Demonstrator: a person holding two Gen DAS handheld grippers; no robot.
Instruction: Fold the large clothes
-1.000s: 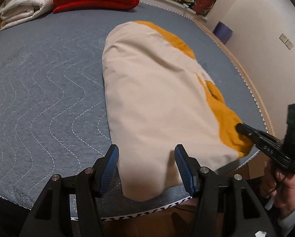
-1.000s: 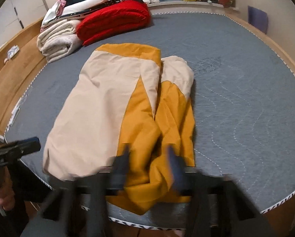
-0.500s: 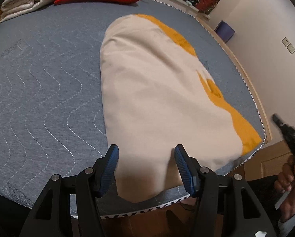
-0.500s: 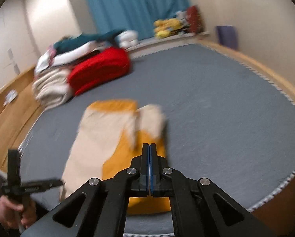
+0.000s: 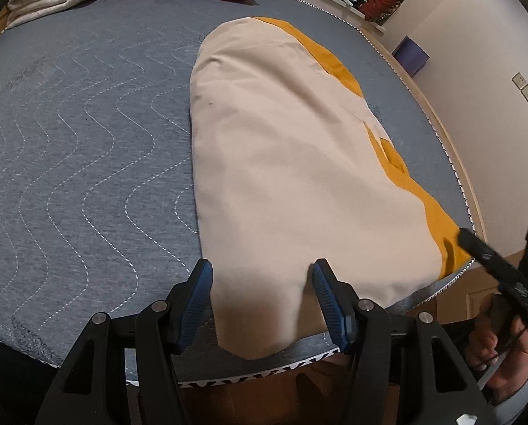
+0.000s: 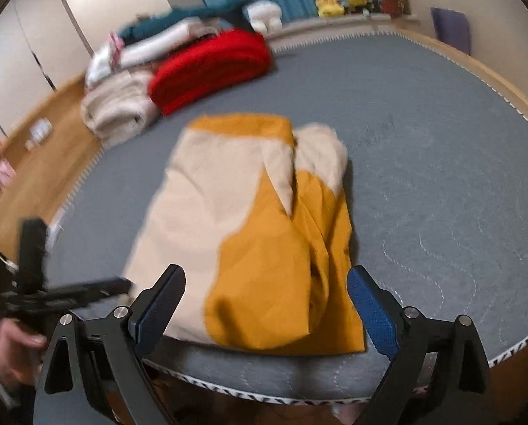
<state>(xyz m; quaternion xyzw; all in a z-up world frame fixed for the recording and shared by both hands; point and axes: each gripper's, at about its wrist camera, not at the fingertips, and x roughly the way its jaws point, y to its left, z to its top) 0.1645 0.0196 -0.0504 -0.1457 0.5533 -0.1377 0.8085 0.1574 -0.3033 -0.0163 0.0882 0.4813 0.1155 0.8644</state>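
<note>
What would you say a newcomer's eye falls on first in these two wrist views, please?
First, the cream and mustard garment, lying partly folded near the front edge of the grey quilted mattress. Next, the bright red folded blanket at the far left of the bed, beside a cream folded blanket. Closest in, the right gripper hangs over the garment's mustard end, its jaws opening with nothing pinched between them.

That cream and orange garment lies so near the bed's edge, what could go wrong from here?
1. The garment has its near hem at the mattress edge; a tug might slide it off.
2. The right gripper is opening with nothing pinched between its jaws, so it may close on only one layer of the bunched orange part and undo the fold.
3. The left gripper straddles the cream corner without pinching it, so uneven lifting could skew the fold.
</note>
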